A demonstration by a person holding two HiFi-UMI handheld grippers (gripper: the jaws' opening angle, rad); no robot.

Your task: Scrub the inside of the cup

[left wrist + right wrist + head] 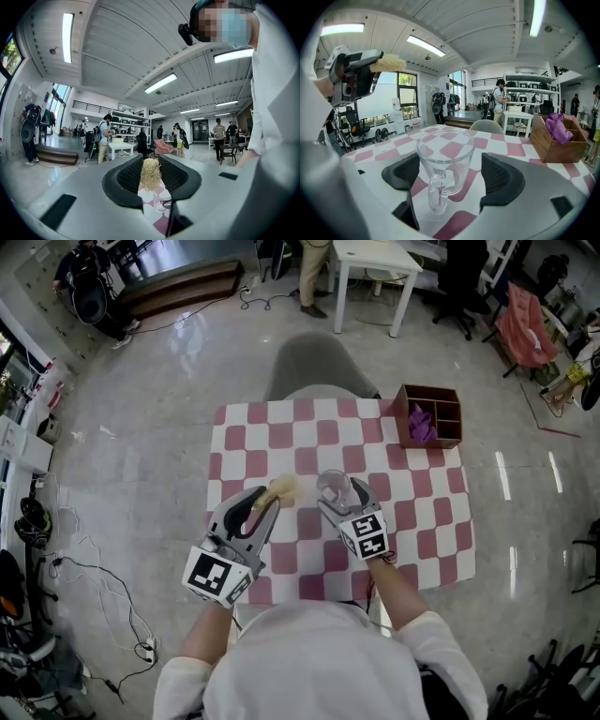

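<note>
- Straw-coloured scrubber is clamped between the left gripper fingers, with its tuft sticking out past the tips. It's in the air, tips aimed toward 1 o'clock in the head view.
- Scrubber sits at the cup's 9 o'clock, close beside it but outside. Nothing is in the cup.
- Glass cup is upright on the checked bench, mouth up, handle facing the right gripper. It looks empty and clear.
- Right fingers are apart, one on each side of the cup. One is close against the wall, while bench shows through a gap at the other. Reads as bracketing, not clamped.
- Wooden box with purple cloth is at the cup's 1 o'clock, well apart.
- Progress: tool in hand, cup staged, scrubbing not started. Left to do: secure the cup, get the scrubber inside, work the walls and bottom.
</note>
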